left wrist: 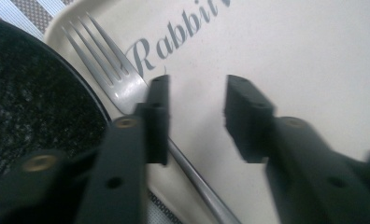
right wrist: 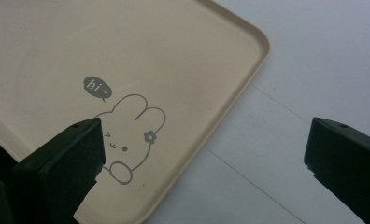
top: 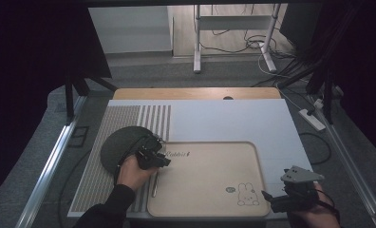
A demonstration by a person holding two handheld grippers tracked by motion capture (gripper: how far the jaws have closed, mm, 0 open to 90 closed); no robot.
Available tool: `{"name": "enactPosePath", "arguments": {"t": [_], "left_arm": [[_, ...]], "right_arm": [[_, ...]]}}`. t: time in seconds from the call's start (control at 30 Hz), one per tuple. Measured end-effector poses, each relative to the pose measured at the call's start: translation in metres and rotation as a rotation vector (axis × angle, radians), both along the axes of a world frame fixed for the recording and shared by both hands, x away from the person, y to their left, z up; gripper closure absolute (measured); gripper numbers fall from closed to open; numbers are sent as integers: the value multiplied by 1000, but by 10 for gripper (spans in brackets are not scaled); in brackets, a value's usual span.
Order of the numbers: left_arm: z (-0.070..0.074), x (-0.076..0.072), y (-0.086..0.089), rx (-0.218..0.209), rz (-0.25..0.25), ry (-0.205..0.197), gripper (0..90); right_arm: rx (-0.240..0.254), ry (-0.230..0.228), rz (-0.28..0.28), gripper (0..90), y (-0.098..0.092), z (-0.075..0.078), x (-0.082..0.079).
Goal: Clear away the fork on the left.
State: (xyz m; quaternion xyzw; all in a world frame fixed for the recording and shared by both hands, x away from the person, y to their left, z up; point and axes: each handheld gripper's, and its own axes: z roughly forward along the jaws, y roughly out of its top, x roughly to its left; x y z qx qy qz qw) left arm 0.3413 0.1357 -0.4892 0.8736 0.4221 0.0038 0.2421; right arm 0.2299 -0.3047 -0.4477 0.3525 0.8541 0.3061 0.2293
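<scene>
From my station I counted one fork (left wrist: 122,84), one dark round plate (top: 122,147), one beige tray (top: 205,185), one striped placemat (top: 124,118) and two grippers on the table.

The beige rectangular plastic tray (left wrist: 286,51) carries the grey script word "Rabbit" near its upper left corner. Near its lower right corner, a small dark grey speech bubble (right wrist: 97,88) reads "hi~" beside a line-drawn rabbit (right wrist: 131,135).
</scene>
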Motion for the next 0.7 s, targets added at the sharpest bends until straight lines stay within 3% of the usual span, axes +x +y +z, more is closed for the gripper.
{"name": "enactPosePath", "arguments": {"t": [0.1,0.2,0.43,0.57,0.7], "left_arm": [[-2,1,3,-14,11,19,471],[-3,1,3,7,21,27,372],[5,-4,11,-31,19,-26,157],[9,-9,18,-45,7,-50,93],[12,-14,26,-88,8,-68,16]], "right_arm": [[0,0,0,0,0,0,0],[3,1,-2,0,0,0,0],[2,1,-3,0,-1,0,0],[6,1,-3,0,-1,0,0],[7,2,-5,0,-1,0,1]]}}
